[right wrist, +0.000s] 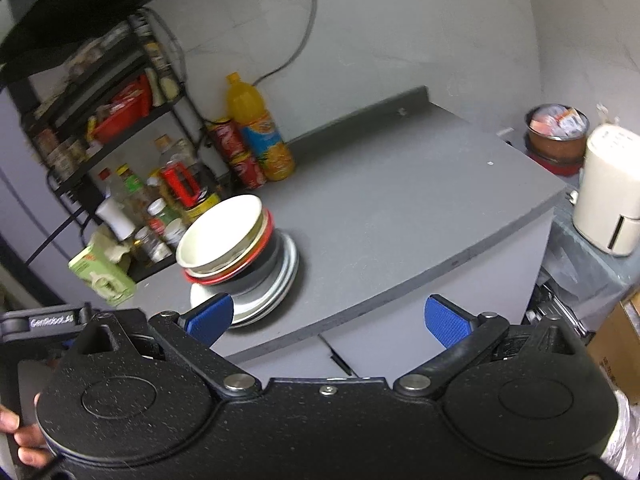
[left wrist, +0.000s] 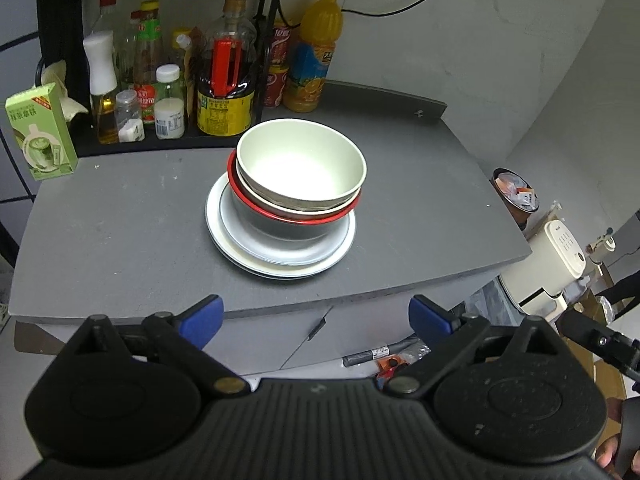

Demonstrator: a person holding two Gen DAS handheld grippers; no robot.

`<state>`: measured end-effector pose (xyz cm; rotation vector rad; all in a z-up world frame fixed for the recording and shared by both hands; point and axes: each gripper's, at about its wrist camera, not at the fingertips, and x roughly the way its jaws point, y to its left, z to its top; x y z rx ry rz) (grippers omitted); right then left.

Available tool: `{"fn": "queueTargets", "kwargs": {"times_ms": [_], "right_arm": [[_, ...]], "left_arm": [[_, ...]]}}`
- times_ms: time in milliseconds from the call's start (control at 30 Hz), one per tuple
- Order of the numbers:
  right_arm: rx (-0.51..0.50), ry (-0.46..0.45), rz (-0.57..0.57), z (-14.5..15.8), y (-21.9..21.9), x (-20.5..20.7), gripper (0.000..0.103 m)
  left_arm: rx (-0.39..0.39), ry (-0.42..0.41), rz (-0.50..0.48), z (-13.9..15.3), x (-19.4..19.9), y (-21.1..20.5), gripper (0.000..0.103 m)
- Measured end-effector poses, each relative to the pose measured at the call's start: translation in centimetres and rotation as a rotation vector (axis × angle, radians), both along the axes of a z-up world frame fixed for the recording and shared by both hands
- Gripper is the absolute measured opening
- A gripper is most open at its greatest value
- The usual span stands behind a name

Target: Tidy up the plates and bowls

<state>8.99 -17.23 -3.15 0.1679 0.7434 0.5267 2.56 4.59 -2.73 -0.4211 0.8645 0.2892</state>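
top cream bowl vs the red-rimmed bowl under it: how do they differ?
The cream bowl is pale inside and out; the red-rimmed bowl has a red lip and a grey outer wall. The cream bowl sits uppermost with its inside fully visible; the red-rimmed bowl is mostly hidden beneath nested bowls. The cream bowl's rim looks narrower than the red-rimmed bowl's. Both stand upright in one stack on the plates.

Grey tabletop [left wrist: 120,216]. Black rack [left wrist: 60,16] at back left packed with condiment bottles, big soy sauce bottle [left wrist: 226,80] with red handle. Orange juice bottle [left wrist: 314,52] beside red cans [left wrist: 278,64]. Green matcha latte box [left wrist: 40,132] far left. White appliance [right wrist: 608,192] and brown tub [right wrist: 556,136] off right edge.
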Motion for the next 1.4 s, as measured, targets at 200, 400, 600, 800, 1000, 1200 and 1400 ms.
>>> {"fn": "queueTargets", "kwargs": {"times_ms": [200,400,600,800,1000,1200,1400], "right_arm": [[-0.006,-0.012,0.017,1.1,0.0,-1.6,0.103],[-0.008,-0.035,0.022,1.9,-0.3,-3.2,0.103],[-0.031,-0.053,0.027,2.8,-0.4,-4.3,0.103],[-0.039,-0.062,0.042,3.3,-0.1,-5.4,0.103],[-0.051,-0.074,0.05,3.7,0.5,-6.2,0.103],[-0.076,-0.087,0.061,4.1,1.1,-6.8,0.103],[-0.092,-0.1,0.067,4.4,1.5,-7.3,0.103]], "left_arm": [[0.026,-0.019,-0.021,1.8,-2.0,-1.1,0.098],[0.055,-0.043,-0.036,3.1,-3.6,-1.8,0.101],[0.069,-0.066,-0.036,4.0,-4.9,-1.9,0.103],[0.079,-0.094,-0.025,4.7,-6.2,-1.8,0.103],[0.091,-0.101,-0.023,5.0,-7.0,-1.5,0.103],[0.101,-0.112,-0.009,5.2,-8.0,-1.1,0.103],[0.142,-0.113,-0.009,5.6,-8.7,-0.7,0.103]]}}
